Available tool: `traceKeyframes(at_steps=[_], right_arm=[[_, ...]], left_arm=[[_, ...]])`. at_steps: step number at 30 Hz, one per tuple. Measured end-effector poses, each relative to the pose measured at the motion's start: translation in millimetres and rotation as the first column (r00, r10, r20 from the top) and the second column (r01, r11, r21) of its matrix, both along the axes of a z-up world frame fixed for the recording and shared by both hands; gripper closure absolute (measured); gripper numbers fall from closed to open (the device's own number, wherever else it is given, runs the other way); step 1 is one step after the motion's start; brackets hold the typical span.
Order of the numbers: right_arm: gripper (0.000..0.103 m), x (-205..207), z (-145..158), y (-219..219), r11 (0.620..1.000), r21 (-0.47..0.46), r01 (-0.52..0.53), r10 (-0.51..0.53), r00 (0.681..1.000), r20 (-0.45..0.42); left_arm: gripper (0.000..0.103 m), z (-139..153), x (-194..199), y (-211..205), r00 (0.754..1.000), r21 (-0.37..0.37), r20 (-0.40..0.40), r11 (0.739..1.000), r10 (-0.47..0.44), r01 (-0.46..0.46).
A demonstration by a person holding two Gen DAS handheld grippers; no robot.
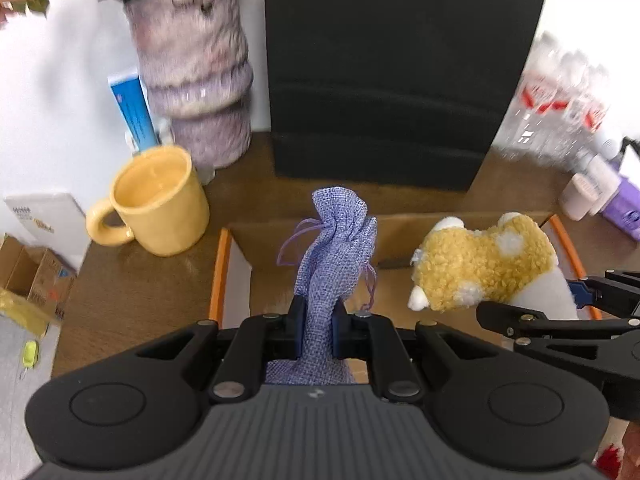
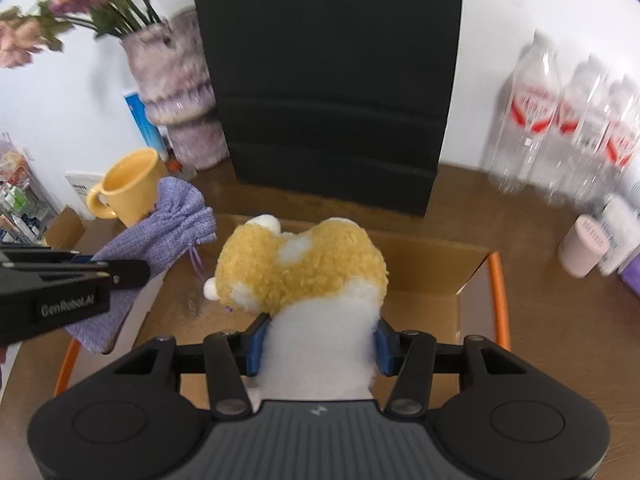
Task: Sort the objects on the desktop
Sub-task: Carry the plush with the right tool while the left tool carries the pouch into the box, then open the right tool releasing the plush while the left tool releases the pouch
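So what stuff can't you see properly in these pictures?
- Bottom of the purple pouch: left wrist view, hidden behind the left gripper.
- Underside of the plush toy: right wrist view, covered by the right gripper.
- Floor of the cardboard box: mostly blocked by the toy and the grippers.
- Bottle labels: right wrist view, too blurred to read.
- Flowers: cut off by the picture edge.

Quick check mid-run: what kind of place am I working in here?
Likely a home or office desk: a brown wooden desktop against a white wall, with a flower vase, a yellow mug and water bottles around an open cardboard box.
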State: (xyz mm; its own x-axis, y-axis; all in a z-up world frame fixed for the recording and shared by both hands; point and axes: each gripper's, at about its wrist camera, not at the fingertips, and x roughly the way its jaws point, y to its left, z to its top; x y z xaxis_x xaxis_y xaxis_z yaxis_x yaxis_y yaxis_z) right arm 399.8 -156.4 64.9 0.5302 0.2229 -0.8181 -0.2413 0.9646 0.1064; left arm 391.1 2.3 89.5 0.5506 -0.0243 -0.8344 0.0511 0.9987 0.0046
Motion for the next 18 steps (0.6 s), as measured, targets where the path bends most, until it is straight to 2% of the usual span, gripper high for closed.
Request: traceKeyframes(at_steps=[8,11,12,18], right_arm=[[0.053,12,-26,7,0.998,-0.049,0.031,-0.034,0.998,-0.06],[0.053,16,-32,9,0.996,-0.075,0.043,-0.049,0.996,-0.075],[0.053,18,-34,10,0.995,-0.083,0.047,-0.053,0.995,-0.08],[0.053,20,-46,13,0.992,-0.11,0.054,-0.065,0.993,-0.096]], left_arm=[[0.09,-31,9,-5,0.997,0.005,-0.07,1.0,0.01,-0.01],[0.087,-39,13,-6,0.996,0.002,-0.087,1.0,0.019,-0.019],[0.082,-42,14,-6,0.996,0.001,-0.093,1.0,0.02,-0.02],[0.082,-55,16,-9,0.994,0.016,-0.104,1.0,0.017,-0.015]])
